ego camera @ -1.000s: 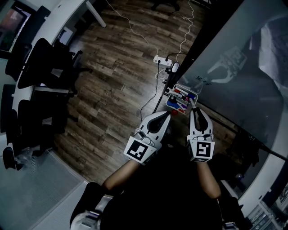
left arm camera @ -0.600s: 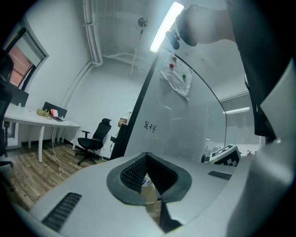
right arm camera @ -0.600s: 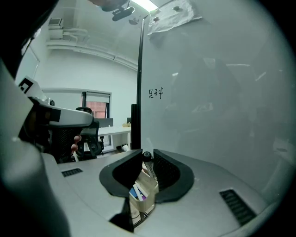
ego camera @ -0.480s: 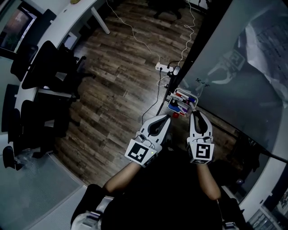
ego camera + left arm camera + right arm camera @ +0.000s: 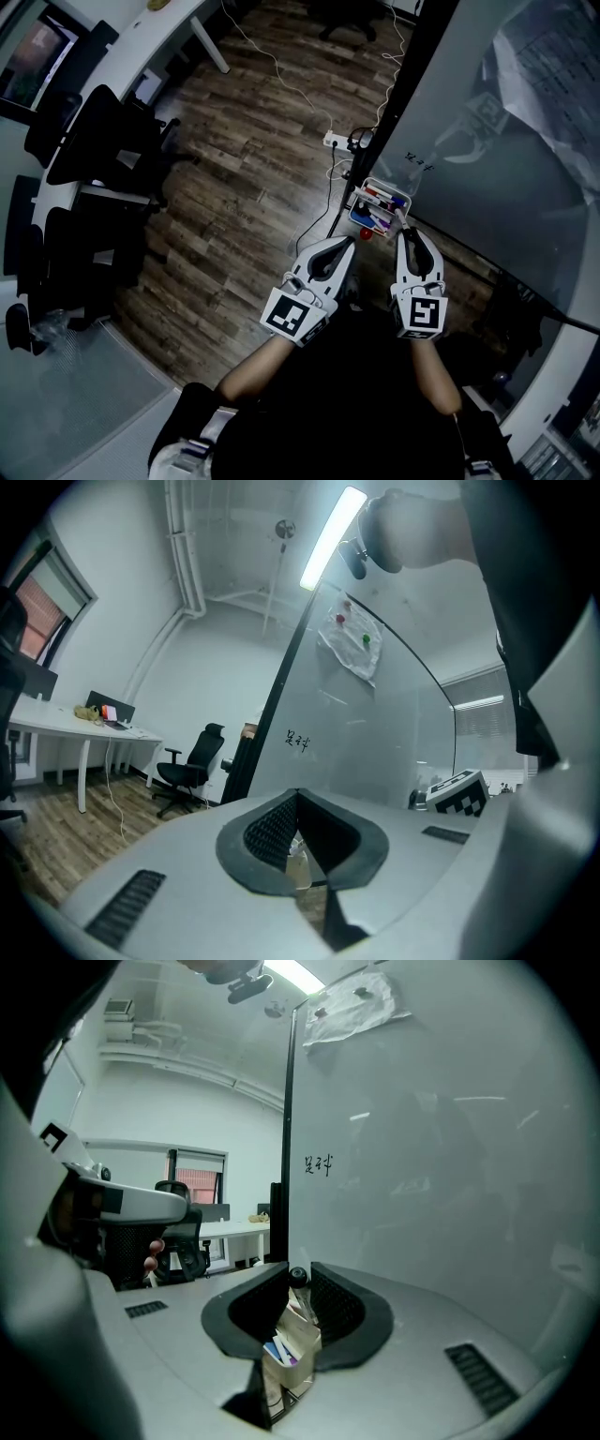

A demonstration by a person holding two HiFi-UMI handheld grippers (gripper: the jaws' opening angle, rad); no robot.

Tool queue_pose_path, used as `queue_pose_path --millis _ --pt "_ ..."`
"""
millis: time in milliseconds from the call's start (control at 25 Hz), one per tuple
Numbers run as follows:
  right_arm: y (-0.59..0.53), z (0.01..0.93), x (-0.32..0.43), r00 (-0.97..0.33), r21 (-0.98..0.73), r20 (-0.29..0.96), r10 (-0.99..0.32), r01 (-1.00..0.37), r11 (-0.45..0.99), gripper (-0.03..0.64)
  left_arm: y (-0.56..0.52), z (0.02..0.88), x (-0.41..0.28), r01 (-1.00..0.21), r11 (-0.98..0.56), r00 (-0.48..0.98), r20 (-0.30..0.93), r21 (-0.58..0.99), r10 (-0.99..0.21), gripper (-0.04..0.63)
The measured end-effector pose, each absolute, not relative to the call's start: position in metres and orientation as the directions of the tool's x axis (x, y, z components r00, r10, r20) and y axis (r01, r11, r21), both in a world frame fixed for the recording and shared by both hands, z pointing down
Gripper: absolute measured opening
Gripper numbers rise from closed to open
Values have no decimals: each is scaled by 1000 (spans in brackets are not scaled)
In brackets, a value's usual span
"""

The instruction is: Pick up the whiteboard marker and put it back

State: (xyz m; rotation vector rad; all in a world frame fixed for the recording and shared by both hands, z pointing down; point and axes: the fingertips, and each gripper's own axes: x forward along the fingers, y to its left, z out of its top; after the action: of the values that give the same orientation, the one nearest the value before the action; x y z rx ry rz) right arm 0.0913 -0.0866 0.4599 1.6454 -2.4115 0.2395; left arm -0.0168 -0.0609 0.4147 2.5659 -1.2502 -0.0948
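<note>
A small white holder (image 5: 378,208) with several coloured markers hangs at the lower edge of the whiteboard (image 5: 506,141). My right gripper (image 5: 401,225) sits just right of it, shut on a whiteboard marker (image 5: 398,217). In the right gripper view the marker's black cap (image 5: 298,1277) shows pinched at the tips of my right gripper (image 5: 298,1286), with the holder (image 5: 291,1344) below. My left gripper (image 5: 348,242) hangs a little left of and below the holder, shut with nothing in it. The jaws of my left gripper (image 5: 298,799) meet at their tips.
A power strip (image 5: 339,142) and loose cables lie on the wood floor beside the board's black post (image 5: 412,84). Black office chairs (image 5: 84,141) and a white desk (image 5: 122,47) stand to the left. Handwriting (image 5: 319,1162) marks the whiteboard.
The head view has shifted slightly. Both grippers stay in nearly the same place by the holder, the right one still shut on the marker.
</note>
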Motion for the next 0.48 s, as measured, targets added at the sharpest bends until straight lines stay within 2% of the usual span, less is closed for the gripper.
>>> queue_pose_path --millis 480 --pt "-75 447 97 -354 -5 234 -905 -932 364 80 -50 406 -9 -746 -607 636 23 276 -771 9"
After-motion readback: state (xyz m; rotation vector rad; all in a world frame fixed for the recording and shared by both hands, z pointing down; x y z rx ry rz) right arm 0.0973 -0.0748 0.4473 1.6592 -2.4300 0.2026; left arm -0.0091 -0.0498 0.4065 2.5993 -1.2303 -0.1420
